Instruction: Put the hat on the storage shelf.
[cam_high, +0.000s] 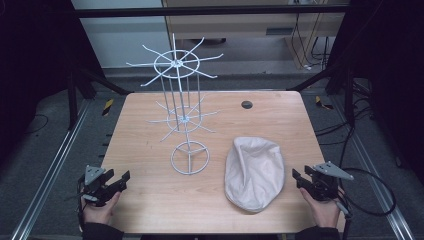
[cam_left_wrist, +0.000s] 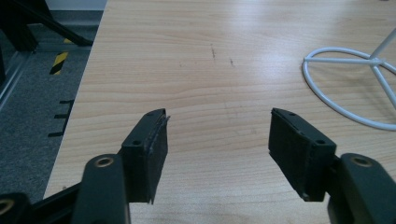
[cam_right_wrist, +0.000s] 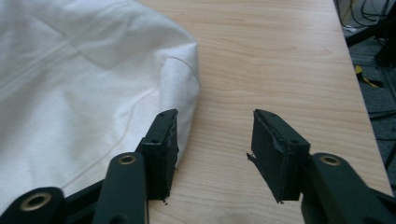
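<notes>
**A:** From the high view, your left gripper (cam_high: 111, 183) rests at the near left corner of the surface (cam_high: 150, 205), jaws spread on nothing. Your right gripper (cam_high: 306, 178) sits at the near right, also spread and empty, just beside the white cap (cam_high: 254, 172), which lies flat to the right of the wire rack (cam_high: 181, 115).

**B:** What could go wrong from there?

**A:** I judge the rack light and top-heavy; if you snag one of its thin arms with the cap, it could tip.

**B:** And the left gripper view?

**A:** Your jaws stand wide over bare wood, with the rack's ring base (cam_left_wrist: 348, 79) ahead to the right, cut off at the frame edge. The rack's arms are out of frame there, so you cannot gauge clearance from it.

**B:** The right gripper view?

**A:** Your jaws stand parted, the left one right at the cap's edge (cam_right_wrist: 182, 93). Close too shallow and you may pinch a single layer that slips. Which side is the cap's opening is hard to make out.
</notes>
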